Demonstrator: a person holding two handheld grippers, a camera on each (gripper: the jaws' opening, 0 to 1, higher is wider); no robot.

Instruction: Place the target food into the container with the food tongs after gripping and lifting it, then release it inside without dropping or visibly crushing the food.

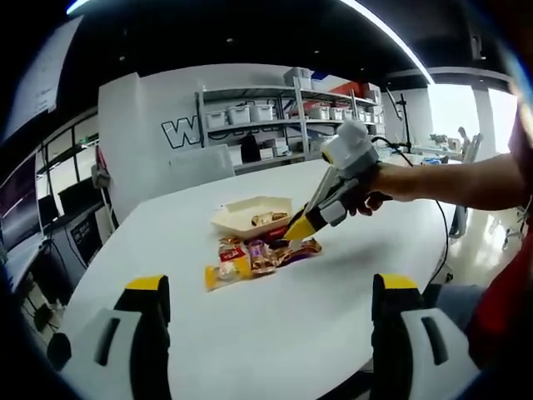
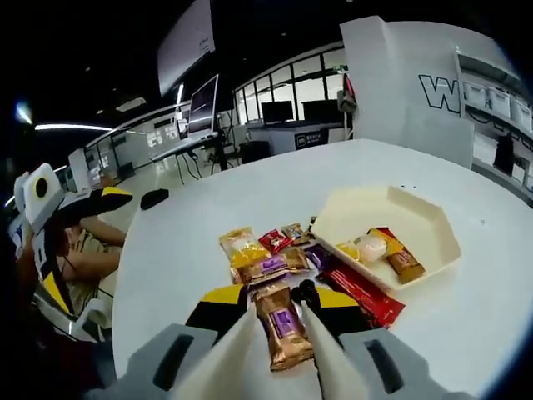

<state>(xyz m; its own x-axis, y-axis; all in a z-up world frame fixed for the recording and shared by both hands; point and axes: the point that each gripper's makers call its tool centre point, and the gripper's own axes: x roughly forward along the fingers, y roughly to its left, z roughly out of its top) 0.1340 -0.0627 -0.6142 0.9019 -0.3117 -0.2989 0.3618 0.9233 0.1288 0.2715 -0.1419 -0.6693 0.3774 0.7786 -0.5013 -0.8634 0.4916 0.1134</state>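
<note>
Right claw (image 2: 279,333) tongs around brown snack packet (image 2: 283,332) — grip unclear, container (image 2: 433,229) just beyond, left claw (image 1: 271,321) wide open

Two handheld grippers share one livery: pale grey moulded bodies with dark slots, black jaws and bright yellow tips. In the left gripper view, the left gripper (image 1: 271,321) shows two broad grey jaw housings, each with a black inner face capped in yellow. The right gripper (image 1: 310,218), seen at the far right, has a boxy light-grey head and a black-and-yellow nose; a hand (image 1: 376,187) and bare forearm lead back to a red garment (image 1: 504,308) at the right edge. In the right gripper view, cream-white tong blades (image 2: 321,354) run forward between its grey housings.
</note>
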